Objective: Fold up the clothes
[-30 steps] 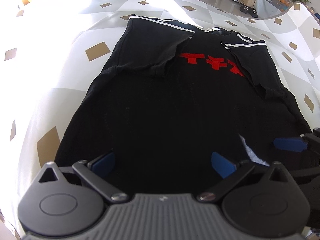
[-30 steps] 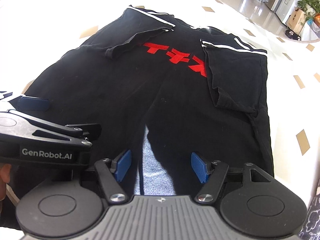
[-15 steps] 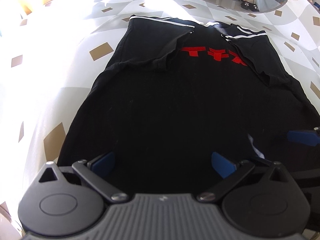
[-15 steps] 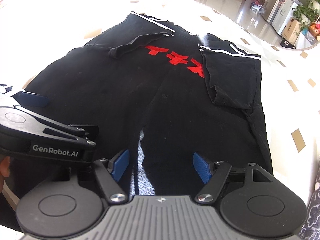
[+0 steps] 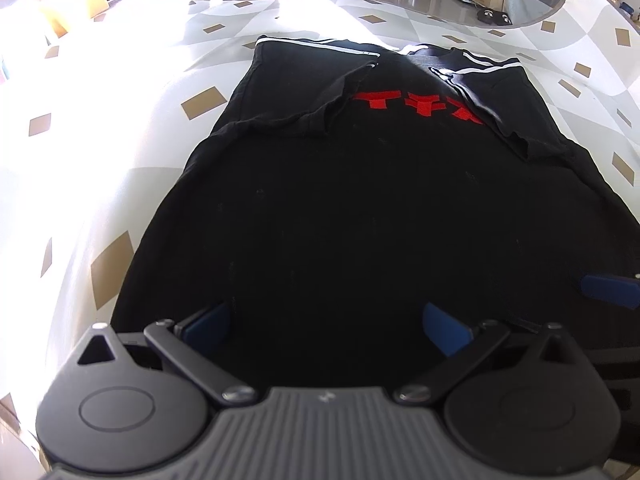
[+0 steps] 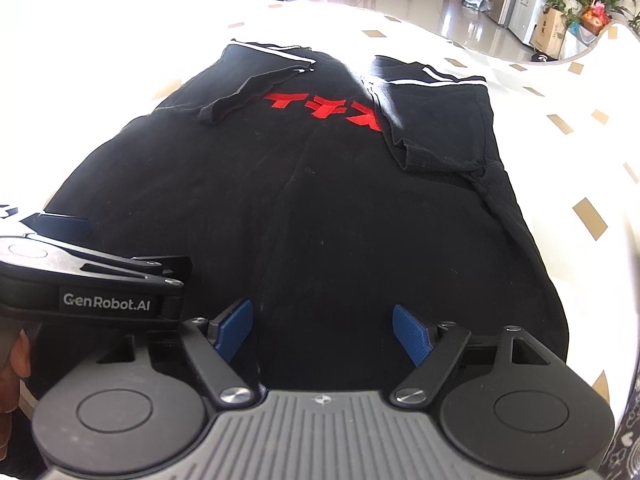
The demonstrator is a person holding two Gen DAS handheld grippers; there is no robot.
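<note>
Black T-shirt (image 5: 360, 220) with red lettering (image 5: 416, 106) is lying flat on a patterned tablecloth (image 5: 120, 128), sleeves already folded inward. Both grippers are hovering over its near hem: left gripper (image 5: 326, 322) gaping wide, right gripper (image 6: 322, 330) opening, nothing pinched. Closing too shallow is risking a single-layer grab, dragging the folded sleeves askew.

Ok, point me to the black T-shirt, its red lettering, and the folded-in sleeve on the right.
black T-shirt (image 5: 360, 220), left wrist view, middle of the body panel.
red lettering (image 6: 324, 110), right wrist view, centre of the print.
right folded-in sleeve (image 6: 440, 124), right wrist view, flat middle of the sleeve.
</note>
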